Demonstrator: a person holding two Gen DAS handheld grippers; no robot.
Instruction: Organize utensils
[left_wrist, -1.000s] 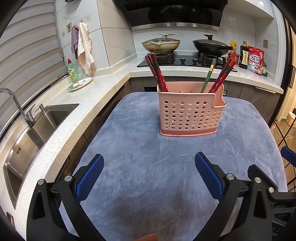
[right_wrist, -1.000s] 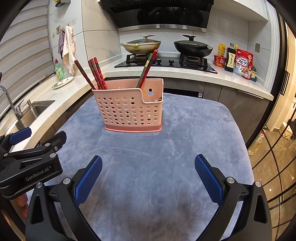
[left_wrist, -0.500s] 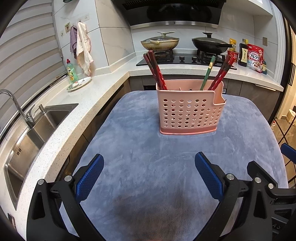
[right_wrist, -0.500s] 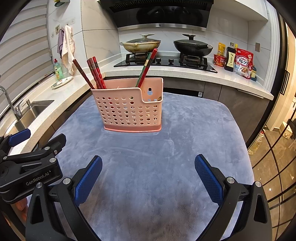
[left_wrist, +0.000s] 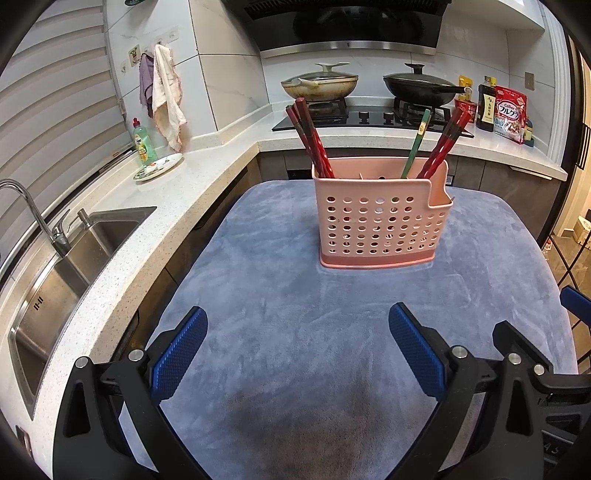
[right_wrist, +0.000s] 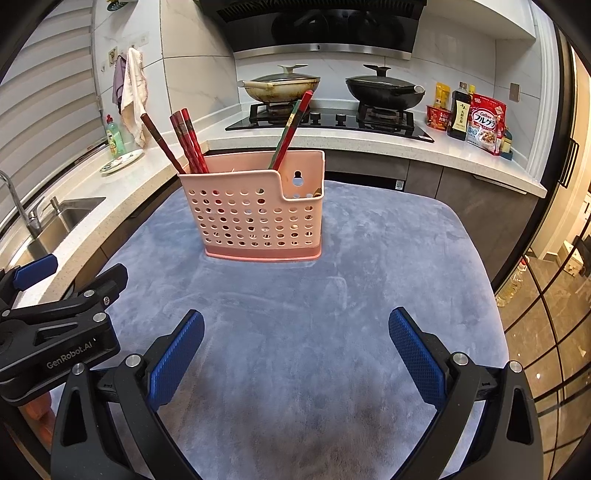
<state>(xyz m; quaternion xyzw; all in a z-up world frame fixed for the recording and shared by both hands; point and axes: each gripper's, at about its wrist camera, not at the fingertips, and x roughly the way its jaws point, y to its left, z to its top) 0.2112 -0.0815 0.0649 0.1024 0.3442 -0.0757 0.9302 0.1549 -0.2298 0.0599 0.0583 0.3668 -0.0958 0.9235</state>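
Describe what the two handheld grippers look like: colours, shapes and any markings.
Both grippers, left and right, have black angular frames with silver bolts and blue, dotted-texture finger pads. The left gripper's body reads "GenRobot.AI" in white in the right wrist view.

Pink perforated utensil basket (left_wrist: 380, 225) upright on blue cloth, chopsticks (left_wrist: 310, 138) leaning inside

The utensil holder (left_wrist: 382, 221) stands on the cloth-covered desk (left_wrist: 295, 325), centre of frame, with chopsticks (left_wrist: 310, 138) leaning inside at its left and right ends. Behind it runs the stove (left_wrist: 373, 118) carrying two pans; the sink (left_wrist: 70, 254) lies at left.
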